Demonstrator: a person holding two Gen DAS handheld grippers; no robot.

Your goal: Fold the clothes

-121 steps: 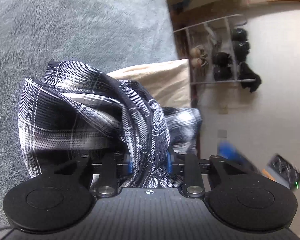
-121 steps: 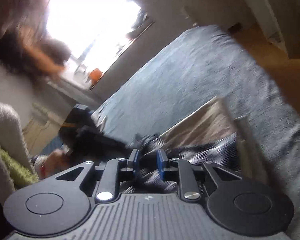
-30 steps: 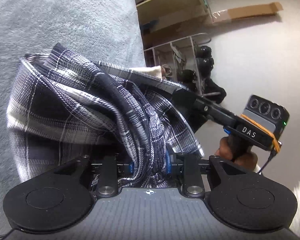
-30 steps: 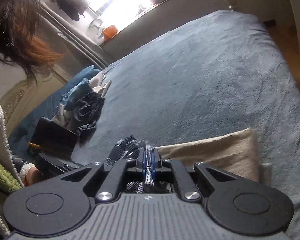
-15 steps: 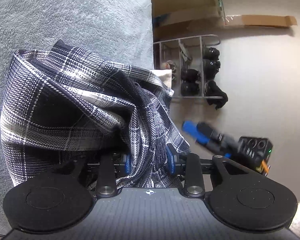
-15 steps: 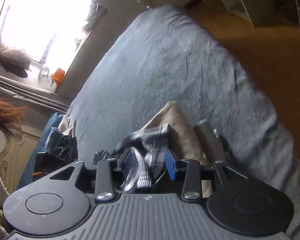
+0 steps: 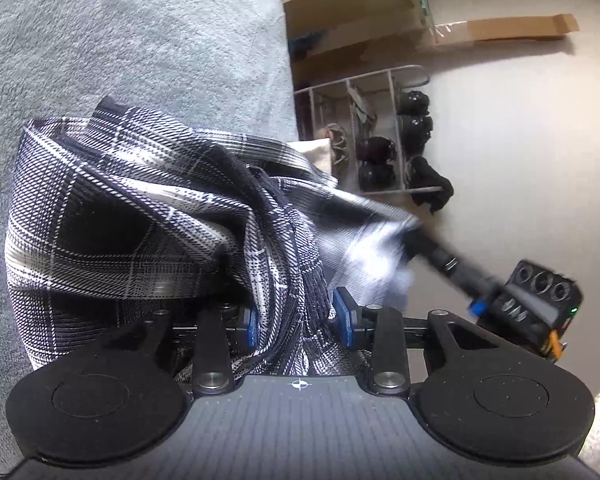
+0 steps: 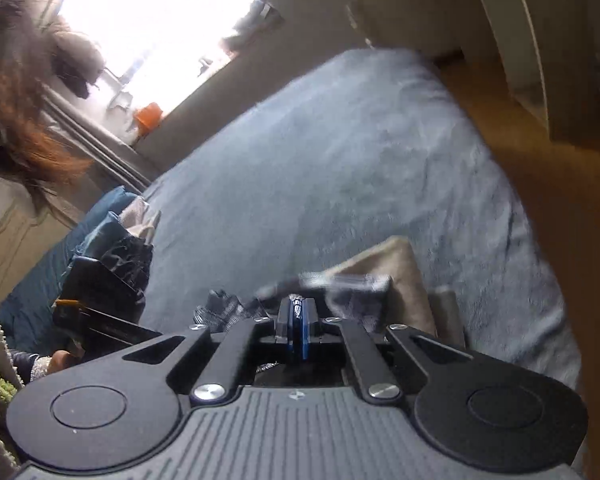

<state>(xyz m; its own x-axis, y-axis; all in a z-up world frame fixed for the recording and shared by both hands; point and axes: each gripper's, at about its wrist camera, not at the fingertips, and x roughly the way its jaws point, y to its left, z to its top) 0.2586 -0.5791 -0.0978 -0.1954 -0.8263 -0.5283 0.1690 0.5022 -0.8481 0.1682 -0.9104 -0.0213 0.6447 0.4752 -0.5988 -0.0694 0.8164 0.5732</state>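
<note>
Plaid shirt (image 7: 140, 216) bunched in left tool (image 7: 296, 320), right tool (image 8: 298, 330) pinching its edge.

Both wrist views close, angled down over bed (image 7: 140, 40); share plaid garment (image 7: 120, 220).

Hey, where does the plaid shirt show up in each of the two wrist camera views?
Left wrist view: the plaid shirt fills the centre and left, bunched between the left gripper fingers.
Right wrist view: only a blurred strip of the plaid shirt shows at lower centre, pinched in the right gripper.
Shared landmark: the grey blanket lies beneath it in both views.
</note>
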